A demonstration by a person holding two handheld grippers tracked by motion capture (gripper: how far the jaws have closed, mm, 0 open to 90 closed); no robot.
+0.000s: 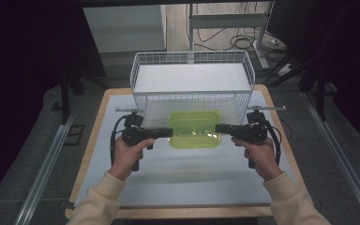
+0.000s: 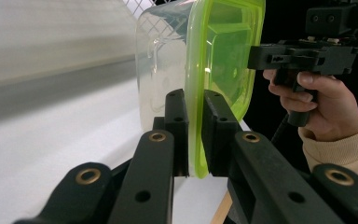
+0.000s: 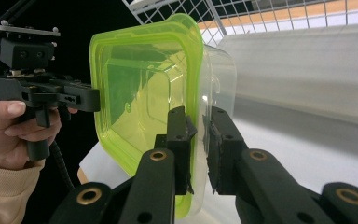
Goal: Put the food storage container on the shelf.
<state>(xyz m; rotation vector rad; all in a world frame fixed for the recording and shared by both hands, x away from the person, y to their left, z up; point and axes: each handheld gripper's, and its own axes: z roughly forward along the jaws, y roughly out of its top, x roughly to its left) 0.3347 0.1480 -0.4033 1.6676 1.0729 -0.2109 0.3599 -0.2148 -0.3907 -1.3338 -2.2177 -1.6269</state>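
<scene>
1. A person seated at a white-topped table [image 1: 187,178] holds a black two-jaw gripper in each hand, both turned inward toward a clear food container with a lime-green lid [image 1: 195,129].

2. The container sits near the middle of the table, just in front of a white wire basket [image 1: 192,75] that stands at the table's far edge.

3. The left gripper [image 1: 168,132] has its jaws clamped on the left rim of the lid; in the left gripper view, the two black jaws pinch the green edge [image 2: 196,135] between them, with the clear tub to one side.

4. The right gripper [image 1: 218,128] grips the opposite rim in the same way; in the right gripper view, its jaws close on the lid's edge [image 3: 198,140], and the left hand [image 3: 9,135] shows beyond the container.

5. From the high view, the container appears level between the two grippers, though whether it rests on the table or is lifted slightly off it cannot be told.

6. Cream sleeves [image 1: 98,201] cover both forearms, which enter from the near edge of the table.
</scene>
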